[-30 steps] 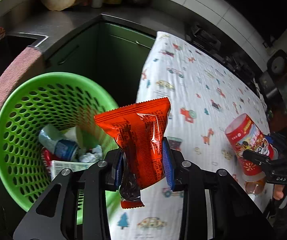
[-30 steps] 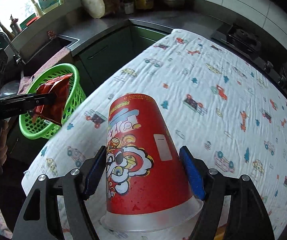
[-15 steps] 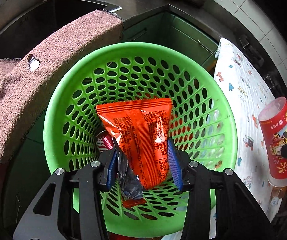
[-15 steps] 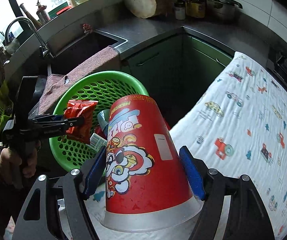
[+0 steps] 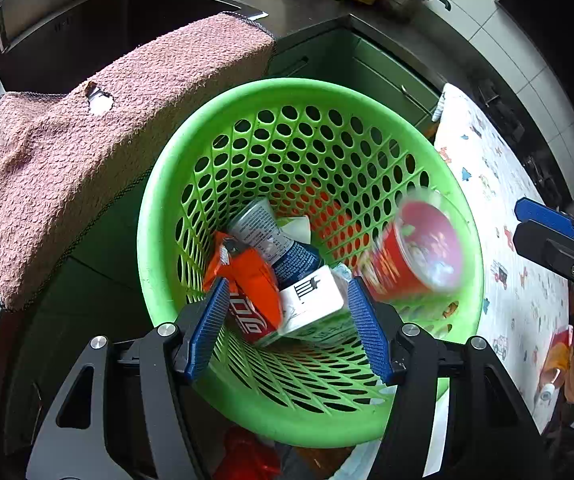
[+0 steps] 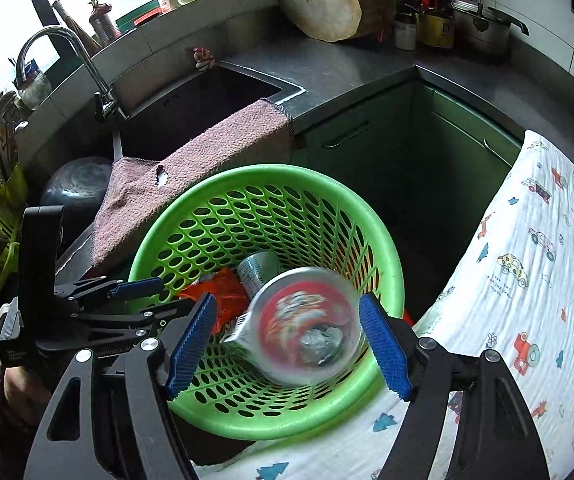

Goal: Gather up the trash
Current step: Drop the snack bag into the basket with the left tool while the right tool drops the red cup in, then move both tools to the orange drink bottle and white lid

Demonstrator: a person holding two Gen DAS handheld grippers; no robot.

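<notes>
A green perforated basket (image 5: 167, 200) (image 6: 383, 248) holds trash. The orange snack bag (image 5: 247, 276) (image 6: 223, 292) lies inside it beside a grey-blue can (image 5: 267, 236) and a white carton (image 5: 311, 300). The red paper cup (image 5: 411, 252) (image 6: 307, 324) is blurred, falling into the basket mouth up. My left gripper (image 5: 287, 324) is open and empty above the basket; it also shows in the right wrist view (image 6: 143, 300). My right gripper (image 6: 287, 344) is open and empty just above the cup; one blue pad (image 5: 543, 212) shows in the left wrist view.
A pink towel (image 5: 87, 152) hangs over the sink edge left of the basket. The table with the cartoon-print cloth (image 6: 527, 280) lies to the right. A tap (image 6: 67, 52), dark counter and green cabinets (image 6: 387, 148) stand behind.
Both grippers opened. The orange snack bag dropped from the left gripper into the basket. The right gripper moved over the basket and let go of the red cup, which is falling in.
</notes>
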